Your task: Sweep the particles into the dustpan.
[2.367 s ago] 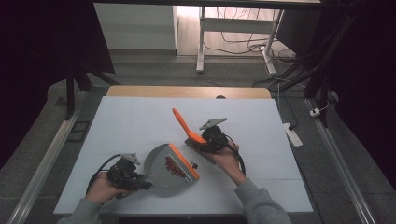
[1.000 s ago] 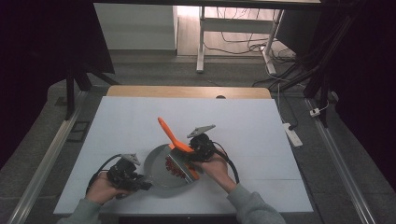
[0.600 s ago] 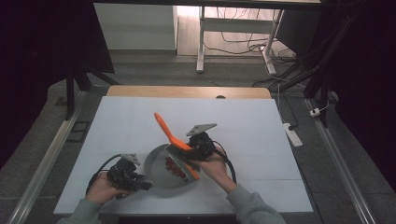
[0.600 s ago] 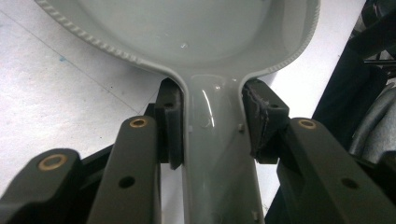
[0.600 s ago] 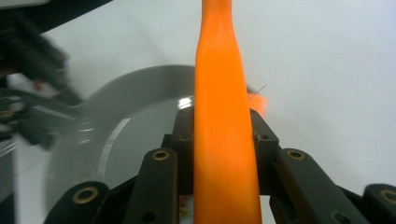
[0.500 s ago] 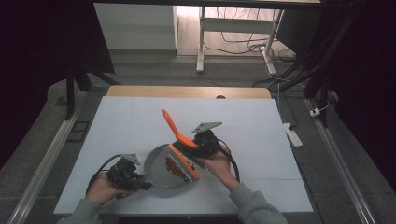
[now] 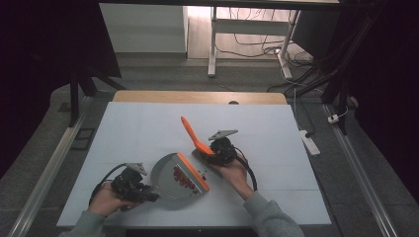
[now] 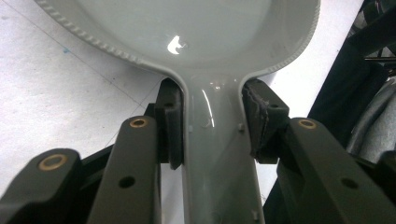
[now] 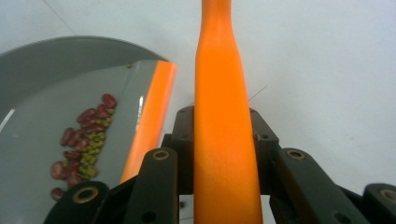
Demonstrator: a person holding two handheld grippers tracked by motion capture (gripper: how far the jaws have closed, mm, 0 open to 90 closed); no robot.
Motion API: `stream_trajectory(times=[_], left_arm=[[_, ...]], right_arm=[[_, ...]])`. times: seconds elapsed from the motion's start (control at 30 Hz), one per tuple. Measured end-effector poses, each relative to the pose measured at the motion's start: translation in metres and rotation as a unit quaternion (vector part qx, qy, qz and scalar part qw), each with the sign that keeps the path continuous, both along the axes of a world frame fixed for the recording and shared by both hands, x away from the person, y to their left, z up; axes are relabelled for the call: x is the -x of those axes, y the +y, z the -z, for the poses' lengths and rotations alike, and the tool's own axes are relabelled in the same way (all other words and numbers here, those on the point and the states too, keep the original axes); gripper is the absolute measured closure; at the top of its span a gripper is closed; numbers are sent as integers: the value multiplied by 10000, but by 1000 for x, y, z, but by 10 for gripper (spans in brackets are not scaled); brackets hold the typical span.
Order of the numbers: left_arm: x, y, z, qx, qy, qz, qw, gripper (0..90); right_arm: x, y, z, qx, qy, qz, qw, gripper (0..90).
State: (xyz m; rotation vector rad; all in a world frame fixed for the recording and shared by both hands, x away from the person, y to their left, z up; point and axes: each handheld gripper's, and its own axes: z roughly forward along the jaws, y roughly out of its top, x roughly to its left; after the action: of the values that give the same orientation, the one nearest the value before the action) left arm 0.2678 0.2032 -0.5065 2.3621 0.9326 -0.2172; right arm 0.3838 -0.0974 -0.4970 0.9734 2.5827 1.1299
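High view: we work at a pale tabletop with a wooden strip along its far edge. Beyond it we see a grey floor, a white desk frame with cables trailing under it, and a power strip lying just off the table's right side. Our left gripper is clenched on the handle of the grey dustpan, which rests flat near the front edge; red and green beans lie inside, against its orange lip. Our right gripper is clamped on the orange brush handle, which slants up just beside the pan's lip.
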Motion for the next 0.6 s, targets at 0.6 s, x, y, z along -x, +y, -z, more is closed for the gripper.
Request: stream_trajectory(times=[0.6], left_arm=[[0, 0, 1, 16, 26, -43, 10000, 614]], right_arm=[[30, 29, -14, -833, 34, -462, 9955, 708]])
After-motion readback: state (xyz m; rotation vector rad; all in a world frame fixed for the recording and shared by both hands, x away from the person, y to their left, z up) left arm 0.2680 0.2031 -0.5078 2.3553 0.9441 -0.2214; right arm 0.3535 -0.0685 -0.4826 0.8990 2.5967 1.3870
